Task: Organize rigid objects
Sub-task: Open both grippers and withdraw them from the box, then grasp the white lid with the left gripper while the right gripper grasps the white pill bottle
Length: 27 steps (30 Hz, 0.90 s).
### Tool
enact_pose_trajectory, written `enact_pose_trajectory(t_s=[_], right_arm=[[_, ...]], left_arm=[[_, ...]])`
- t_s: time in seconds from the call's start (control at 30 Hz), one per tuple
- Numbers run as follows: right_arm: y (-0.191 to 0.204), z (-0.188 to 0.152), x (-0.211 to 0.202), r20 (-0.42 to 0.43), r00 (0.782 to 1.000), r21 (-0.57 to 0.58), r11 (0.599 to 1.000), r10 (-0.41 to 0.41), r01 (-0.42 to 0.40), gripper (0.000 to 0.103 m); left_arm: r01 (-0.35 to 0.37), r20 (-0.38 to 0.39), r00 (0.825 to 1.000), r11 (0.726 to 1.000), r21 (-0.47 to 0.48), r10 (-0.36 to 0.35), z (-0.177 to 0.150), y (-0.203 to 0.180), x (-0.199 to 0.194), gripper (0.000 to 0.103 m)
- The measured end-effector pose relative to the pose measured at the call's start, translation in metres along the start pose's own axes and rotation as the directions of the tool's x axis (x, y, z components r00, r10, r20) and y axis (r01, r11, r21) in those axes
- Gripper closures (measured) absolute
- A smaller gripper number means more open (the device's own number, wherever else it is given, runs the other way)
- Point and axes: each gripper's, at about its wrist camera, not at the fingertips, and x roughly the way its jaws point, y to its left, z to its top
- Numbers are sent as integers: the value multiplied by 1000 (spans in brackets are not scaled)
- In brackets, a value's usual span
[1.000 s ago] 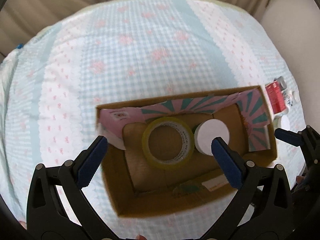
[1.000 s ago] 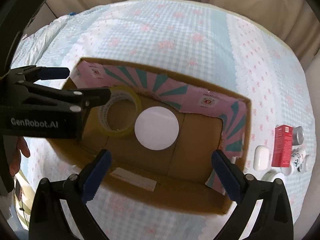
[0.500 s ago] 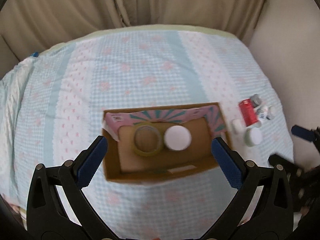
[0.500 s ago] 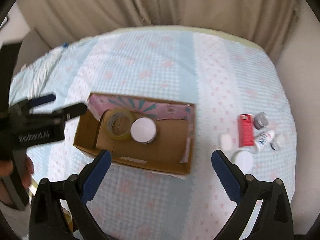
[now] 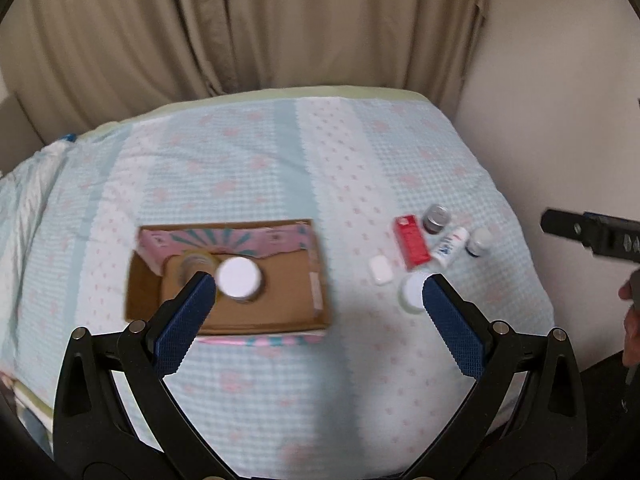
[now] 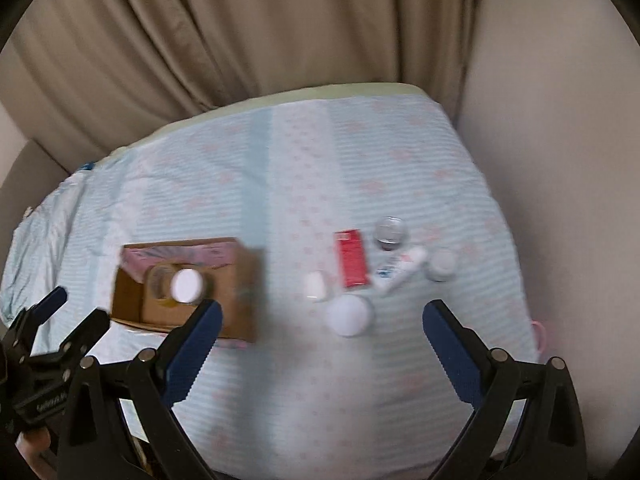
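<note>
Cardboard box point(image 5: 224, 312) holds tape roll point(image 5: 192, 266) and white-lidded jar point(image 5: 239, 277).

Red box point(image 5: 411, 245); brown carton point(image 5: 280, 304); beige curtain point(image 5: 240, 24).

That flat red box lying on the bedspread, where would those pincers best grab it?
Probably across the red box's two long edges, near its middle, coming straight down. It lies flat, so its narrow width suits the open right gripper. Its right side is crowded by the white tube, so lower the fingers carefully there.
</note>
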Motion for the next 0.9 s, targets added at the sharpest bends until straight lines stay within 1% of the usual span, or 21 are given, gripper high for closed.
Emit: enact_pose_trajectory(t_s=[0.03,0.13,0.2,0.3,0.33,0.37,0.5,0.6,0.73,0.8,0.9], right_arm=[[-16,2,2,-7,1000,23,1000,0,0,3],[-46,5,9,-32,999,87,996,9,-6,3],[-58,6,16,-42,999,115,993,13,-8,3],[-75,11,35,-58,998,148,989,7,2,3],[-80,13,45,-70,997,165,986,15,-3,3],[-84,15,53,-82,996,181,984,19,-4,3],[-100,23,79,-116,992,246,969,45,-16,3],[-112,29,106,-151,985,303,952,82,-33,3],[-124,31,150,-185,975,385,922,122,-42,3],[-126,31,173,-213,967,417,908,138,-38,3],[-134,30,212,-240,957,484,875,165,-30,4]], left_arm=[[1,-10,1000,1000,7,0,-1,-12,4,0],[-7,-47,999,1000,28,8,-4,-36,18,0],[-16,-63,998,998,60,20,-7,-50,29,0],[24,-105,994,991,129,-11,-15,-74,56,0],[27,-122,992,989,145,-9,-17,-78,64,0],[29,-137,991,987,158,-8,-18,-82,72,0],[88,-195,980,975,204,-47,-28,-102,110,0],[121,-226,972,964,235,-67,-38,-115,138,0],[149,-281,957,951,270,-71,-54,-131,189,0],[159,-290,954,948,275,-76,-61,-136,210,0],[177,-304,949,941,289,-85,-73,-145,250,1]])
